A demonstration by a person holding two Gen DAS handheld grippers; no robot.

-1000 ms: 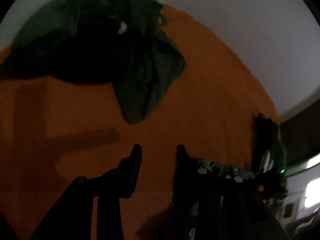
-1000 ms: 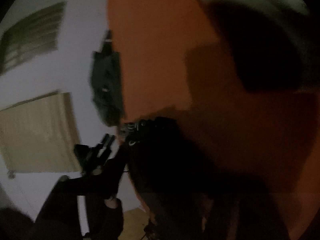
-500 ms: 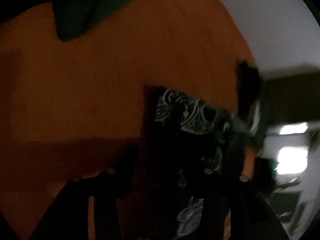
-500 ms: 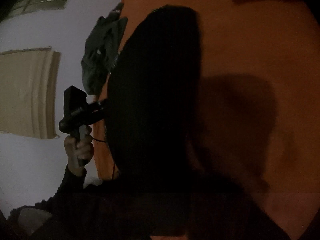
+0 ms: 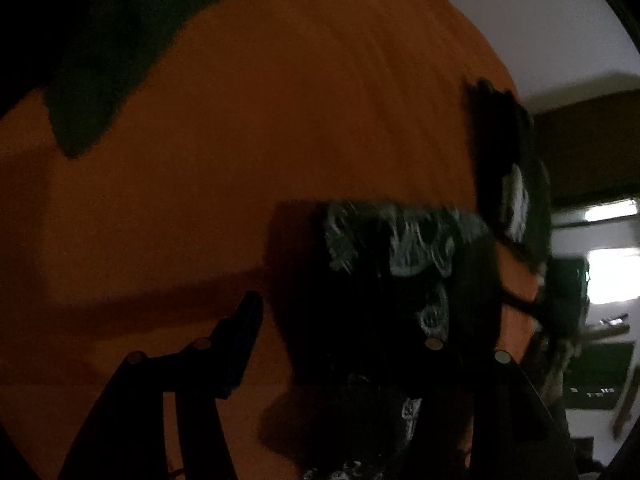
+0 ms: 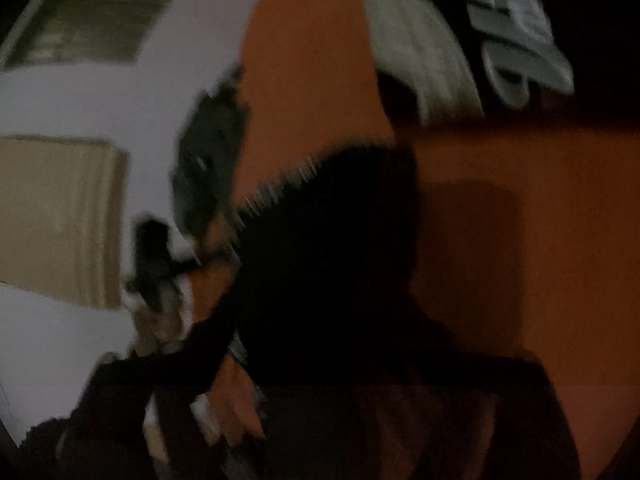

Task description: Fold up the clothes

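A black garment with a white print (image 5: 384, 272) lies on the orange surface (image 5: 280, 128). In the left wrist view it drapes over my right finger while my left finger (image 5: 244, 332) stands free; the left gripper (image 5: 336, 320) looks open. In the right wrist view the same black cloth (image 6: 332, 264) fills the middle and hides my right gripper's fingers. The person's hand (image 6: 232, 404) holds the other gripper at the lower left. The frames are dark and blurred.
A dark green garment (image 5: 132, 40) lies bunched at the upper left of the orange surface; it also shows in the right wrist view (image 6: 208, 164). Another black printed garment (image 5: 508, 172) lies at the surface's right edge. A white wall (image 6: 120, 92) stands beyond.
The left gripper has swung right and down onto the black printed garment. The black cloth has spread in front of the right camera, then shifted as both views moved.
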